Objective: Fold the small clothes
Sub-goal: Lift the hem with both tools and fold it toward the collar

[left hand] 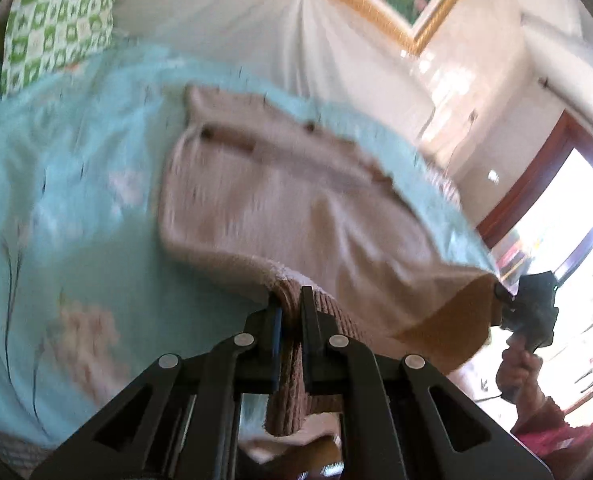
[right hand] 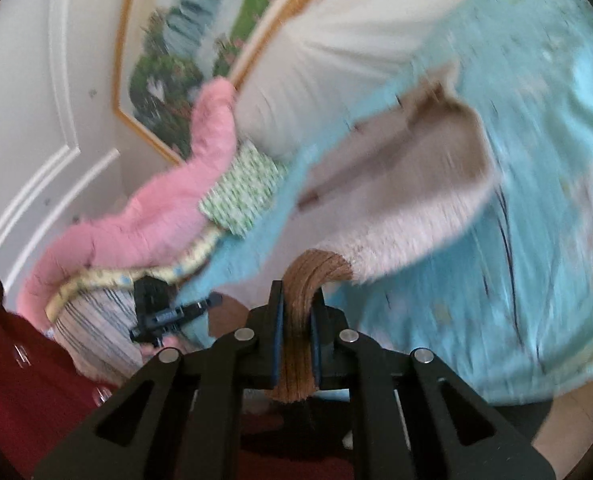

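A small beige-brown knit garment [left hand: 280, 200] with dark buttons lies stretched over the light blue floral bed sheet [left hand: 56, 200]. My left gripper [left hand: 291, 300] is shut on one ribbed brown corner of its near edge. My right gripper [right hand: 298, 296] is shut on the other ribbed corner, and the garment [right hand: 416, 184] hangs lifted from it toward the bed. The right gripper also shows in the left wrist view [left hand: 532, 308], held by a hand at the garment's right corner. The left gripper shows in the right wrist view [right hand: 164, 312]. Both views are motion-blurred.
A green-and-white patterned pillow [left hand: 56, 28] and a white cover [left hand: 256, 20] lie at the head of the bed. A pink fluffy blanket [right hand: 156, 208] hangs at the bed's side. A gold-framed picture [right hand: 200, 40] is on the wall. A doorway [left hand: 556, 208] is at right.
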